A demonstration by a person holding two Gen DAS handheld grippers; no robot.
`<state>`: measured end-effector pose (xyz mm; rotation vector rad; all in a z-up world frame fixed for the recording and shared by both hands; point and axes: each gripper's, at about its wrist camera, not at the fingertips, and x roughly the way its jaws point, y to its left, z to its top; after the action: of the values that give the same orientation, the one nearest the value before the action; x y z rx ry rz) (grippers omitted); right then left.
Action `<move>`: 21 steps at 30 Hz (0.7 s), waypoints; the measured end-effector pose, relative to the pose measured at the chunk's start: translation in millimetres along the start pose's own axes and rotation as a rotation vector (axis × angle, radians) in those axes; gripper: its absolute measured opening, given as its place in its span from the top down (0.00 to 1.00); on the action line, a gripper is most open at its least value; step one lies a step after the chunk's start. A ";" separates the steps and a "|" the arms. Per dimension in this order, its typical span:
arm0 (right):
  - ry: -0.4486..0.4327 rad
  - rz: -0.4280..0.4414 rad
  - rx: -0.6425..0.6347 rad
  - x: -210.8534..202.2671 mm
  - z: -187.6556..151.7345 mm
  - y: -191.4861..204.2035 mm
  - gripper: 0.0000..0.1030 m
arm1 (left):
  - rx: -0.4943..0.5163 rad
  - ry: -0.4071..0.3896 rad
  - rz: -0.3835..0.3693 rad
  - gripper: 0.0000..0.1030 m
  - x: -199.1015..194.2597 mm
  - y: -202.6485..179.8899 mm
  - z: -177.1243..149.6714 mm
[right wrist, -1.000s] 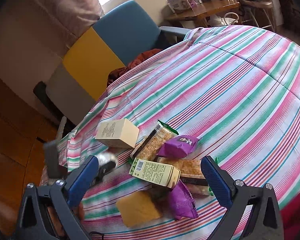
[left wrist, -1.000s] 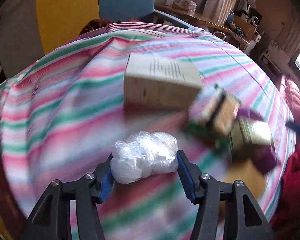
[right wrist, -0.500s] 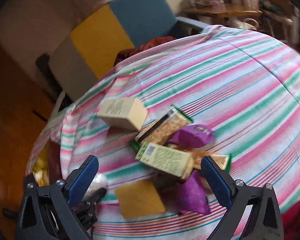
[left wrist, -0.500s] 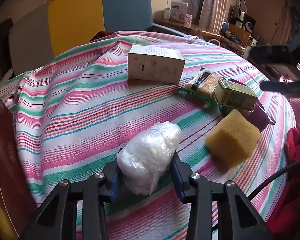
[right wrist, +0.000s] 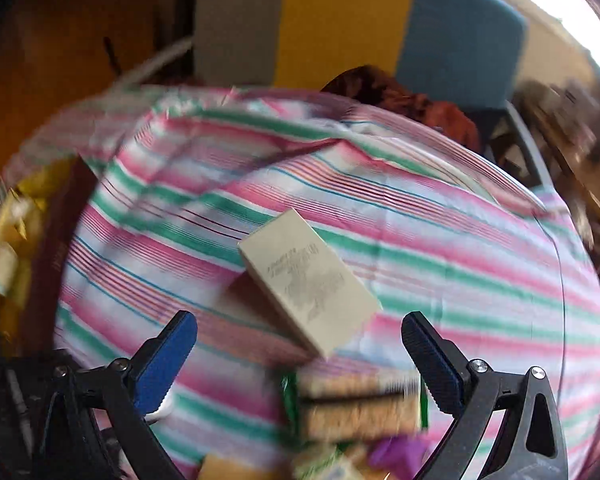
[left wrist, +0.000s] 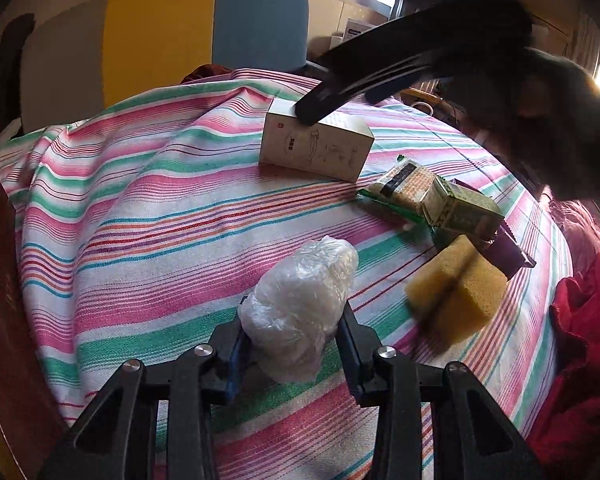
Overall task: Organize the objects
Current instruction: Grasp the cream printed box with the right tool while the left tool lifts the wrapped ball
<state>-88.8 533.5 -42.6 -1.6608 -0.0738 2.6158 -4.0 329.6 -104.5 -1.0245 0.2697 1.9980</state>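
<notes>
My left gripper point(left wrist: 294, 340) is shut on a white crumpled plastic bundle point(left wrist: 300, 308) low over the striped tablecloth point(left wrist: 140, 220). My right gripper point(right wrist: 300, 344) is open and empty, hovering over a beige box point(right wrist: 308, 282). In the left wrist view that box point(left wrist: 320, 146) lies at the far side, with one dark finger point(left wrist: 364, 80) of the right gripper above its left end. A cracker pack point(left wrist: 404, 190), a green carton point(left wrist: 460, 208), a yellow sponge point(left wrist: 460, 292) and a purple packet point(left wrist: 508, 254) lie to the right.
A yellow and blue chair point(left wrist: 204, 36) stands behind the table. A red cloth point(left wrist: 584, 344) lies at the right edge. A dark brown board point(left wrist: 4, 320) lies at the left edge. The right wrist view is blurred; the cracker pack point(right wrist: 356, 408) lies between the fingers.
My right gripper has swung from over the snack pile to over the beige box. My left gripper, still shut on the bundle, has stayed low near the front.
</notes>
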 end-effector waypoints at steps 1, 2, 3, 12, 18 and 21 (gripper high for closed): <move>0.032 -0.005 -0.023 13.0 6.8 1.3 0.00 | -0.001 -0.002 -0.002 0.62 -0.2 0.2 -0.3; 0.052 -0.014 -0.040 22.5 11.0 2.0 0.00 | -0.004 -0.003 -0.005 0.62 -0.4 0.6 -0.4; 0.082 -0.043 -0.055 35.9 15.8 2.3 0.00 | -0.006 -0.004 -0.008 0.62 -0.7 1.1 -0.5; 0.078 -0.001 0.053 42.8 1.3 10.4 0.52 | -0.028 -0.012 -0.031 0.64 -1.8 4.2 -1.5; 0.074 0.061 0.126 25.6 -41.8 24.0 0.52 | -0.043 0.003 -0.039 0.65 -9.2 6.2 -0.6; 0.072 0.078 0.164 16.5 -63.5 28.7 0.52 | -0.054 0.017 -0.020 0.65 -19.4 5.3 -2.8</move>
<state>-38.6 507.0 -86.3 -1.7311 0.2054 2.5339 -0.7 313.4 -92.8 -1.0746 0.2147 1.9884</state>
